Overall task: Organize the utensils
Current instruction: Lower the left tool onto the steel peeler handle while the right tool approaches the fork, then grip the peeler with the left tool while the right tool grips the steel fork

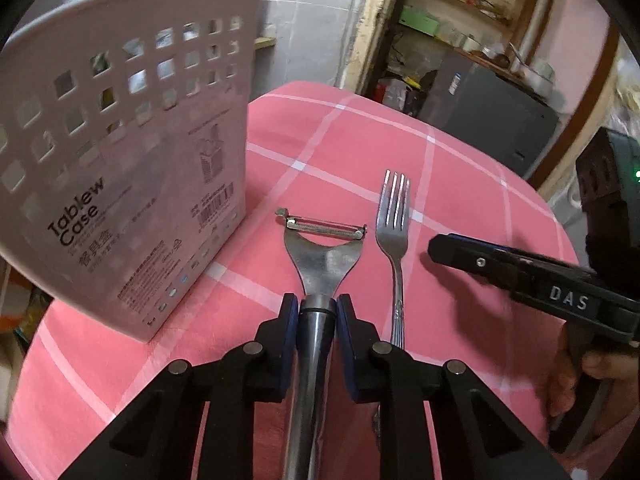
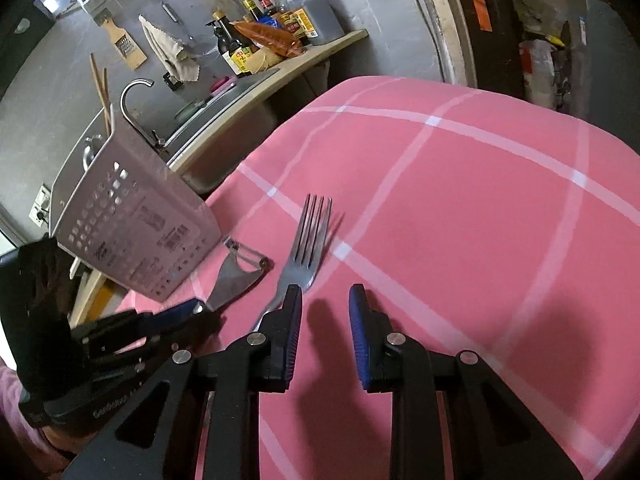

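Note:
A steel Y-peeler (image 1: 320, 256) lies on the pink checked tablecloth (image 1: 340, 152). My left gripper (image 1: 317, 312) is shut on its handle; the blade points away from me. A steel fork (image 1: 394, 232) lies just right of the peeler, tines pointing away. A grey perforated tableware case (image 1: 120, 168) stands upright to the left. My right gripper (image 2: 325, 304) is open and empty, just right of the fork (image 2: 308, 244), its left finger above the fork's neck. The peeler (image 2: 236, 276), the case (image 2: 132, 224) and the left gripper (image 2: 160, 320) show in the right wrist view.
A sink with a tap (image 2: 136, 108) and a counter with sauce bottles (image 2: 272, 20) lie beyond the table's far left edge. A doorway with shelves (image 1: 460, 20) and a dark cabinet (image 1: 488, 120) are behind the table. The cloth (image 2: 480, 220) stretches to the right.

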Demonstrator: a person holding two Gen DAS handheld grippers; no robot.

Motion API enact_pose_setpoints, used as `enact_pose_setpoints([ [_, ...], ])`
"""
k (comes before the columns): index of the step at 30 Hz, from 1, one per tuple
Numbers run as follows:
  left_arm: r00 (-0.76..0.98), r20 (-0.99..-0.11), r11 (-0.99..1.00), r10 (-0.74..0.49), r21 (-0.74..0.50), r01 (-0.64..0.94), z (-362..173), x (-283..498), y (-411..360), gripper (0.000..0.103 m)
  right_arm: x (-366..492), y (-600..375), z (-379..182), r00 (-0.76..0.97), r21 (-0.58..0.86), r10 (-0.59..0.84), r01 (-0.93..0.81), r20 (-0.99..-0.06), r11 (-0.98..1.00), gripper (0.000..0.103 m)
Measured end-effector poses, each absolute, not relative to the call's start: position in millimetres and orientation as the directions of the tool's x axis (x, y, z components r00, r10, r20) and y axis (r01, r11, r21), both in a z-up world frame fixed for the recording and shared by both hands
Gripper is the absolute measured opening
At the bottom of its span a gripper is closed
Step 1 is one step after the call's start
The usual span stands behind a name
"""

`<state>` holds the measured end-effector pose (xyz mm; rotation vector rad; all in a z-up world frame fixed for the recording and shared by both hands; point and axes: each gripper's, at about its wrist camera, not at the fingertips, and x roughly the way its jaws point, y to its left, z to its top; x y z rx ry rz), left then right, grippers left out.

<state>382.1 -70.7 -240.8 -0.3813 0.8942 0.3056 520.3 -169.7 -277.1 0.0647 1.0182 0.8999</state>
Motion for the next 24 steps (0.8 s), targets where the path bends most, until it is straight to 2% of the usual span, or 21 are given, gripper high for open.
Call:
enact_pose_setpoints([
  [7, 0.587, -0.802, 0.847, 0.107, -0.235, -0.476, -243, 383, -68, 0.018, 540, -151, -278, 0.187, 0.469, 0.696, -0.617, -0.693, 0.633, 0.022],
  [12, 0.583, -0.809, 0.848, 0.080, -0.252, -0.466, -244, 382, -67, 0.018, 556, -139, -279, 0.170, 0.480, 0.706, -0.624, -0.687, 0.617, 0.021],
  [17, 0.547, -0.835, 0.888, 0.056, -0.208, -0.409, -242, 388, -68, 0.018, 559, -136, -281, 0.159, 0.498, 0.713, -0.612, -0.683, 0.614, 0.020],
  [19, 0.519, -0.852, 0.911, 0.065, -0.161, -0.378, -240, 394, -72, 0.018, 555, -135, -281, 0.156, 0.496, 0.706, -0.608, -0.691, 0.620, 0.013],
  [24, 0.462, -0.884, 0.939, 0.072, -0.096, -0.331, -235, 403, -77, 0.018, 542, -149, -279, 0.177, 0.514, 0.705, -0.567, -0.687, 0.643, 0.008],
])
